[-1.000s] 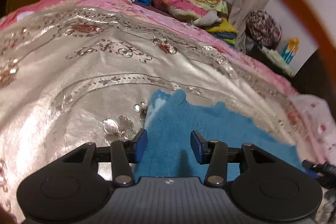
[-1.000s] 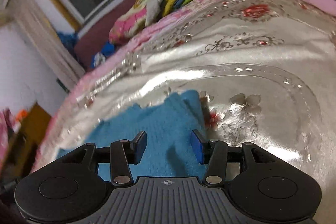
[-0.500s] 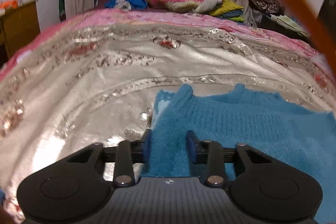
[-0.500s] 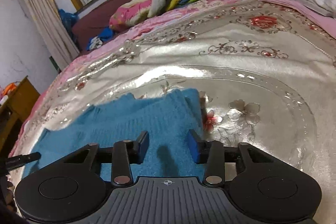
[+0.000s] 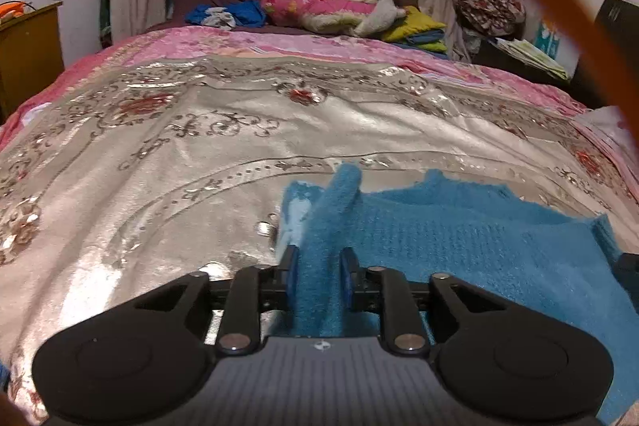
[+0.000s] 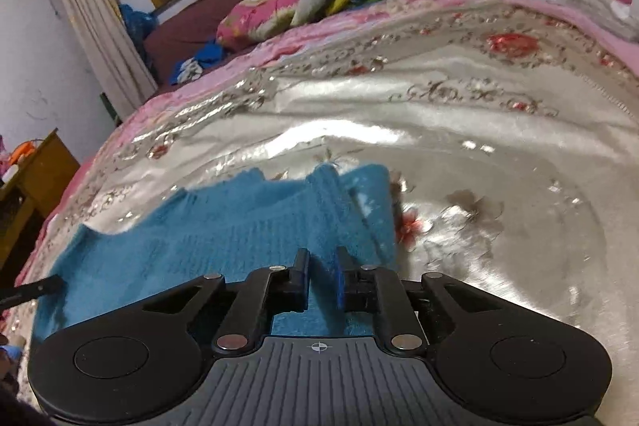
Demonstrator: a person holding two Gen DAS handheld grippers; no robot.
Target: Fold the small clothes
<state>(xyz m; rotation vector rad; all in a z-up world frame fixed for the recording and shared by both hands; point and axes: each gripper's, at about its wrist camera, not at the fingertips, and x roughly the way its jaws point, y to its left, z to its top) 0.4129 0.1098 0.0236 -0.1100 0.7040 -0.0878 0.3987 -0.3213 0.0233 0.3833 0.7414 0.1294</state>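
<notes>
Pinching raised folds at opposite near corners of blue knit garment [image 5: 459,238]: left gripper [image 5: 318,272] clamped, right gripper [image 6: 322,276] closing on cloth, long axis spanning between, bulk lying ahead.

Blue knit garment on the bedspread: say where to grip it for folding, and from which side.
Grip the blue knit garment at its near edge, one pinch toward each end, coming in low from the near side. It lies flat on the bedspread, so only raised edges offer purchase. The left gripper already pinches a ridge; the right gripper is closing on another.
</notes>
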